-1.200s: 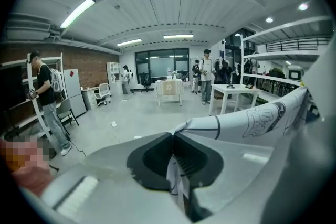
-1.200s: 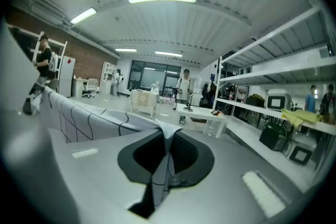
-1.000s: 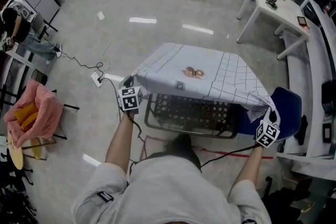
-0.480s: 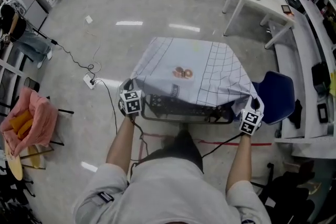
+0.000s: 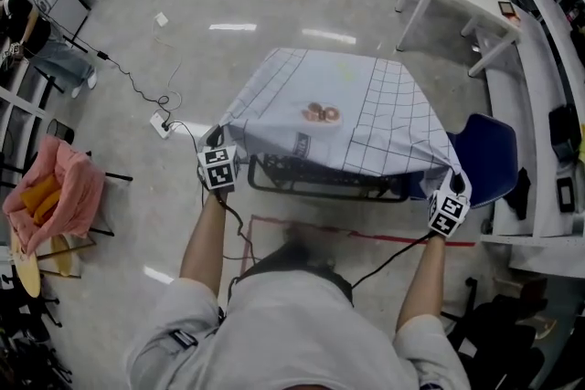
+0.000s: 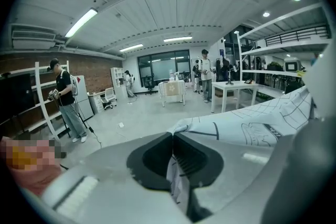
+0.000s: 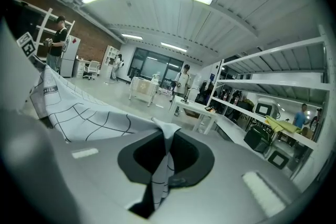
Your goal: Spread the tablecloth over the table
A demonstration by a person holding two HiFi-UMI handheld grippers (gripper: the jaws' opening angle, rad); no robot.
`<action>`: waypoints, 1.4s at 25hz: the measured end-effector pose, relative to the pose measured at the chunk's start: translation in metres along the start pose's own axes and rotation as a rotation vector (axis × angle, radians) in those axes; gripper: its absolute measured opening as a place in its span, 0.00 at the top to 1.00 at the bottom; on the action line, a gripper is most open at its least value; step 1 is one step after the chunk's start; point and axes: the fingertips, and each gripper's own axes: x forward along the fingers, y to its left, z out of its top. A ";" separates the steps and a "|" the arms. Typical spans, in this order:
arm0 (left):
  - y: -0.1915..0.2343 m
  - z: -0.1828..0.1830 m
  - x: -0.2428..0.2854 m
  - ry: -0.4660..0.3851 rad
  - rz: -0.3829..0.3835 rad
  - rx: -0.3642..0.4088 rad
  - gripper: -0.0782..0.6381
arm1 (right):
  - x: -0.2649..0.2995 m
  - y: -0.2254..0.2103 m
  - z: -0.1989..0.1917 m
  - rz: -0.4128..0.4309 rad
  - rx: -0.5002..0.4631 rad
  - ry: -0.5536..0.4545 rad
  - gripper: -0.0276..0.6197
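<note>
Left tool (image 6: 172,165) and right tool (image 7: 163,162) each pinch a cloth (image 5: 366,114) corner; uneven pull could skew it or slip a grip.

No words or numbers clear enough to read, small dark tag (image 5: 302,143) on the tablecloth (image 5: 366,119) edge too tiny to make out, square markers (image 5: 218,169) with patterns only

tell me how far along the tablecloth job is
Done: the tablecloth already covers the tabletop. In hand: the left hand-held gripper and the right hand-held gripper are each shut on a near corner of it. Left: those corners are not yet let down, and the table shows its dark frame under the near edge, so the cloth probably needs lowering, straightening and releasing.
</note>
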 end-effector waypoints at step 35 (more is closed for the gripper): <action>0.002 -0.063 -0.098 0.048 0.102 0.000 0.86 | -0.063 -0.011 -0.070 0.127 0.060 0.041 0.94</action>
